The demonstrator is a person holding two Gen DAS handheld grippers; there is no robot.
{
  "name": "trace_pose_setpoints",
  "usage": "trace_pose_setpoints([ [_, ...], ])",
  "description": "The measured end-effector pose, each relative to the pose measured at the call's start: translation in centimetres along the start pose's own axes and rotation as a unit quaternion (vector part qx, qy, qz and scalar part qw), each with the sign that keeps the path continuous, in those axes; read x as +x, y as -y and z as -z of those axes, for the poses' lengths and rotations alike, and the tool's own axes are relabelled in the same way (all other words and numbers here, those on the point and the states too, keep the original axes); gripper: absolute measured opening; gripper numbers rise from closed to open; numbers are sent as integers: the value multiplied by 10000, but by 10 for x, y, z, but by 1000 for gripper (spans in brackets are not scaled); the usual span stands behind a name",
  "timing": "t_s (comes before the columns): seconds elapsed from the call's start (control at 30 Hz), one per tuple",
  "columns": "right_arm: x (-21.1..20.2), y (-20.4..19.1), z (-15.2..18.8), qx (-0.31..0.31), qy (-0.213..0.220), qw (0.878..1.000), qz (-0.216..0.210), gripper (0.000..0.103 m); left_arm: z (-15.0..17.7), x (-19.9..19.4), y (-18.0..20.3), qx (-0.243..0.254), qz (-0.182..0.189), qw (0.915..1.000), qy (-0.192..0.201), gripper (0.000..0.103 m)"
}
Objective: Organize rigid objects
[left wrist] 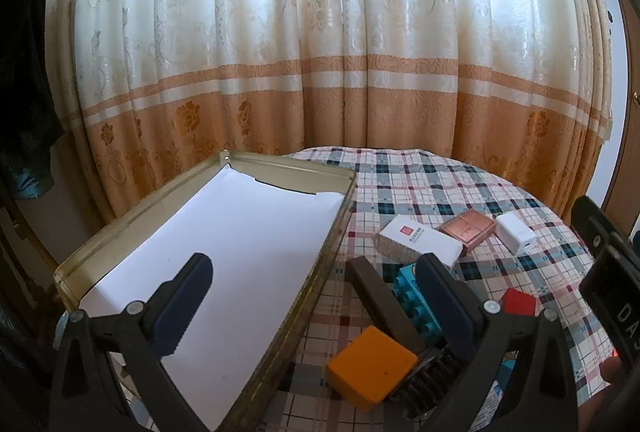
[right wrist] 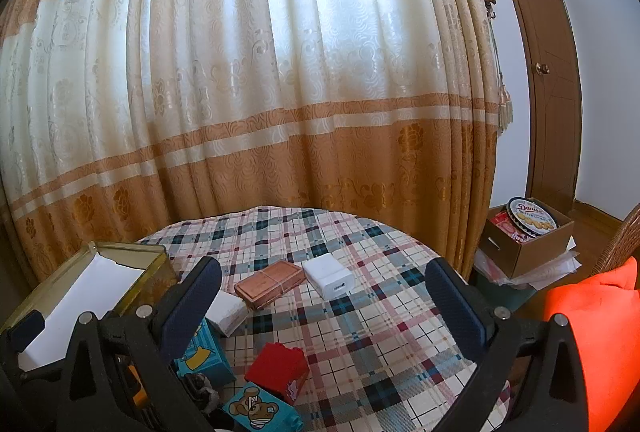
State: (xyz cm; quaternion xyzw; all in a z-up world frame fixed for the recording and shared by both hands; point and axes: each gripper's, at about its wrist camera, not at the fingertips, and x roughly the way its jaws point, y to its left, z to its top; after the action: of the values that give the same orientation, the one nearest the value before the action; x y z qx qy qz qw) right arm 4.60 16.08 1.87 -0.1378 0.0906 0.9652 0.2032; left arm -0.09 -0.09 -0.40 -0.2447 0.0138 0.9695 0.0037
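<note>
A gold tin tray (left wrist: 140, 216) lined with white paper sits at the table's left; it also shows in the right wrist view (right wrist: 124, 252). My left gripper (left wrist: 316, 296) is open and empty, its left finger over the tray, its right finger by a dark brown bar (left wrist: 380, 304) and a teal toy brick (left wrist: 414, 306). An orange block (left wrist: 370, 366) lies just below. My right gripper (right wrist: 324, 306) is open and empty above the table. Between its fingers lie a copper box (right wrist: 268, 282), a white charger (right wrist: 328, 276) and a red brick (right wrist: 280, 366).
A plaid cloth (right wrist: 360, 352) covers the round table. A white carton (left wrist: 420, 242) and a teal bear brick (right wrist: 260, 410) lie on it. Curtains hang behind. A cardboard box with a cookie tin (right wrist: 530, 220) stands on the floor at the right, next to an orange cushion (right wrist: 600, 332).
</note>
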Motion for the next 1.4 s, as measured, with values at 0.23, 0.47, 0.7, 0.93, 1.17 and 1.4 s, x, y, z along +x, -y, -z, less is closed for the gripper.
trace_pose_setpoints([
  [0.23,1,0,3,-13,-14,10000,9,103,0,0,0,-2,3,10000,-8,103],
  [0.47,2,0,3,-17,-36,10000,13,103,2,1,1,11,26,10000,-56,103],
  [0.7,-1,4,2,53,-25,10000,-21,103,6,1,5,75,133,9995,-268,103],
  [0.93,-10,3,1,-270,-50,9996,-30,103,4,-1,4,51,155,9995,-260,103],
  [1.17,-14,18,1,-219,-198,9996,12,103,3,-3,1,27,174,9995,-253,103],
  [1.4,-21,27,0,-328,-222,9992,-4,103,6,-9,6,96,249,9992,-296,103],
])
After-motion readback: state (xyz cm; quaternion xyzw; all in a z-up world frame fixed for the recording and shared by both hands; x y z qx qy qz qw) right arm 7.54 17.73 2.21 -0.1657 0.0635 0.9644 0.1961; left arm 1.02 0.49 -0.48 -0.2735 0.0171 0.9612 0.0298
